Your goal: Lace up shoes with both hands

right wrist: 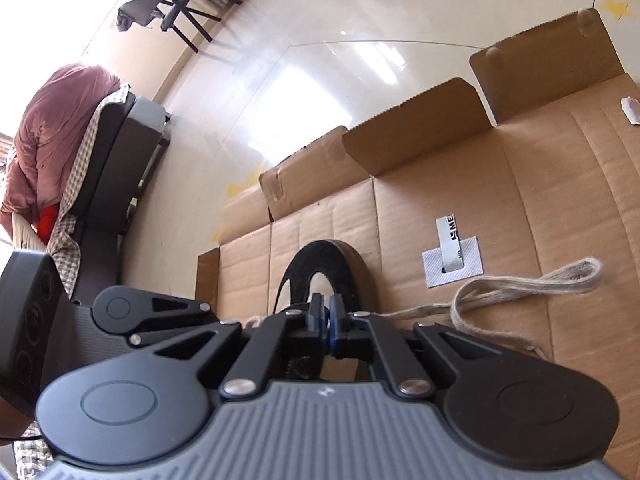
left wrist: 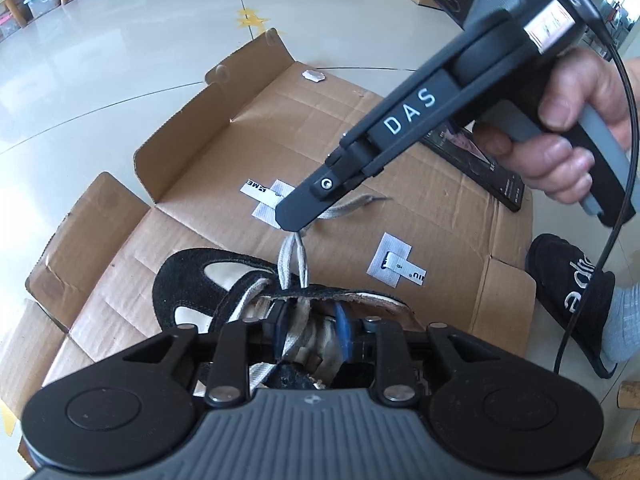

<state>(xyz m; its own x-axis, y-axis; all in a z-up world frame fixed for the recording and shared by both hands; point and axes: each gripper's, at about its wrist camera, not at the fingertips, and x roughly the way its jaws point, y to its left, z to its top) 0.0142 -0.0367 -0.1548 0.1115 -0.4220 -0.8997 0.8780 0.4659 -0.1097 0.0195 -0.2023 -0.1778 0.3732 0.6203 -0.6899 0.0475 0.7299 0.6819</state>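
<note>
Shoe [left wrist: 224,284], black suede, lies at near edge of flattened cardboard [left wrist: 420,128]. Left gripper [left wrist: 312,334] directly over it, jaws narrowly parted, a lace strand passing between; cannot tell if pinched. Beyond, right gripper [left wrist: 289,222] has clamped onto a grey lace loop [left wrist: 294,260]. Loose lace end [right wrist: 540,280] trails toward the cardboard's middle.

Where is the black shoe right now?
The black shoe lies on the flattened cardboard, low and centre in the left wrist view, just ahead of the left gripper.
</note>
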